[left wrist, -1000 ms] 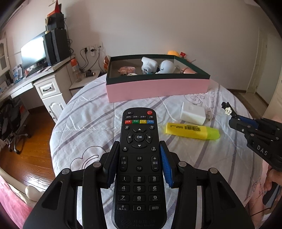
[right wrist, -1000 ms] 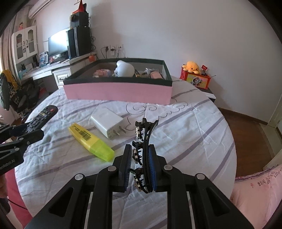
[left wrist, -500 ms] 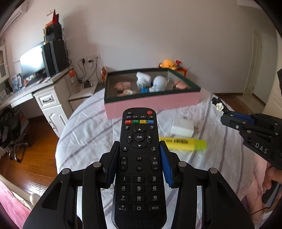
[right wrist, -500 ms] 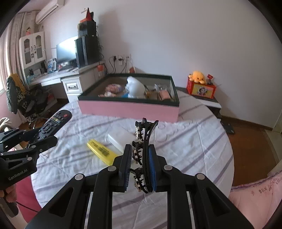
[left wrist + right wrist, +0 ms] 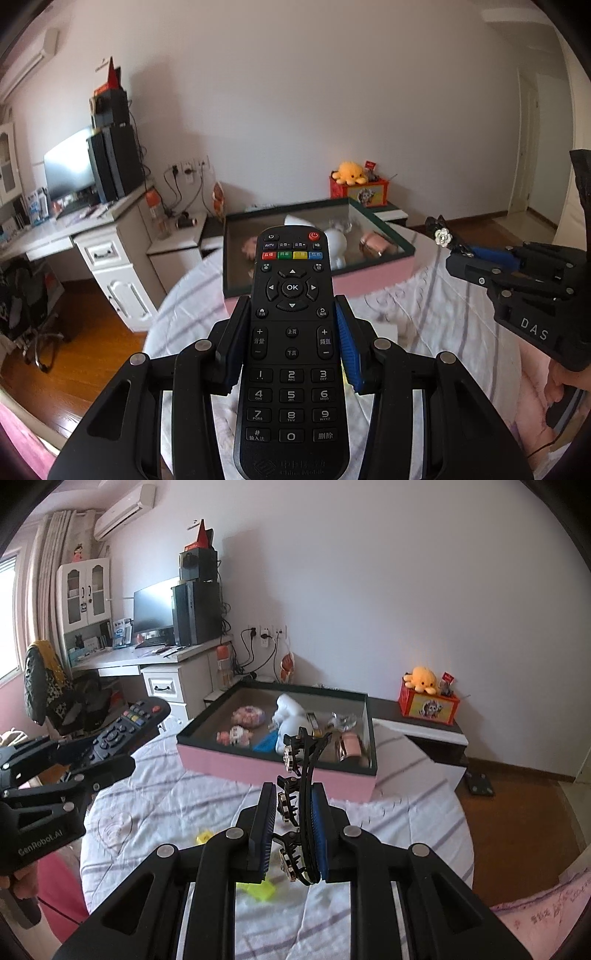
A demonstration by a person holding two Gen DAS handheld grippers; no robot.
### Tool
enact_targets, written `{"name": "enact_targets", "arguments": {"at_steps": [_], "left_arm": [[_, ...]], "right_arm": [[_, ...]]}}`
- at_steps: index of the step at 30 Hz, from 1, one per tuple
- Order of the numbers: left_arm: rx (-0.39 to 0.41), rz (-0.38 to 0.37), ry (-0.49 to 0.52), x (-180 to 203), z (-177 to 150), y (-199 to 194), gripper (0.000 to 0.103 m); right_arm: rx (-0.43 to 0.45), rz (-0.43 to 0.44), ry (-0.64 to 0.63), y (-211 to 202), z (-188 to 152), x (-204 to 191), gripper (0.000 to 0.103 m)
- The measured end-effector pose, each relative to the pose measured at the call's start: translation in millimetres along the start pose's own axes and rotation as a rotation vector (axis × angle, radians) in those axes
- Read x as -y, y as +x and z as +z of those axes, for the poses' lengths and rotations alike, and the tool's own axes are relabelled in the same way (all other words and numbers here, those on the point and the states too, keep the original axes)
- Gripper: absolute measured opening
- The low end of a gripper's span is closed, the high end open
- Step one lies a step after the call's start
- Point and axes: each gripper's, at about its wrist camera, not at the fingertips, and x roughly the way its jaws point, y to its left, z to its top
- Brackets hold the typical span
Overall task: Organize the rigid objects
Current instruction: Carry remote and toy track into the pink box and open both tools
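My left gripper (image 5: 291, 301) is shut on a black remote control (image 5: 291, 343), buttons up and top end pointing at the pink box. The right gripper (image 5: 293, 788) is shut on a black hair clip (image 5: 303, 771) with small flower studs, held on edge. Both hang above the striped cloth (image 5: 166, 797). The pink box (image 5: 273, 766) with a dark green rim lies ahead and holds a white toy (image 5: 290, 710) and small pink pieces. A yellow highlighter (image 5: 258, 888) on the cloth is mostly hidden under the right gripper. The left wrist view shows the right gripper (image 5: 476, 254) at the right.
A white desk (image 5: 162, 657) with monitor and computer tower stands at the left, with a chair (image 5: 48, 683) beside it. A low stand (image 5: 417, 731) behind the box carries an orange box and a yellow plush. Wooden floor surrounds the cloth-covered surface. A hand (image 5: 565, 384) grips the right tool.
Both grippers have risen with their loads. The box interior shows more from above. The highlighter and a white charger have dropped behind the grippers in both views.
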Motion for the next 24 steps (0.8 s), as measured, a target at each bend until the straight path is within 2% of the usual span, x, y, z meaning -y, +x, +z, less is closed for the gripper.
{"name": "enact_targets", "arguments": {"at_steps": [4, 8, 12, 17, 24], "left_arm": [[0.016, -0.006, 0.027, -0.6, 19.6, 13.1, 0.044], [0.009, -0.041, 0.043, -5.8, 42.1, 37.2, 0.044], [-0.011, -0.038, 0.06, -8.9, 62.3, 63.0, 0.044], [-0.059, -0.067, 0.054, -12.8, 81.4, 104.8, 0.044], [-0.161, -0.051, 0.064, -13.6, 88.7, 172.3, 0.044]], "right_arm": [[0.01, 0.005, -0.019, 11.8, 18.5, 4.9, 0.019], [0.004, -0.003, -0.039, 29.1, 35.5, 11.6, 0.019], [-0.006, 0.0, -0.048, 49.1, 52.3, 24.0, 0.019], [-0.044, -0.006, -0.047, 82.9, 69.3, 38.9, 0.019], [-0.133, 0.01, -0.068, 144.0, 77.9, 36.9, 0.019]]}}
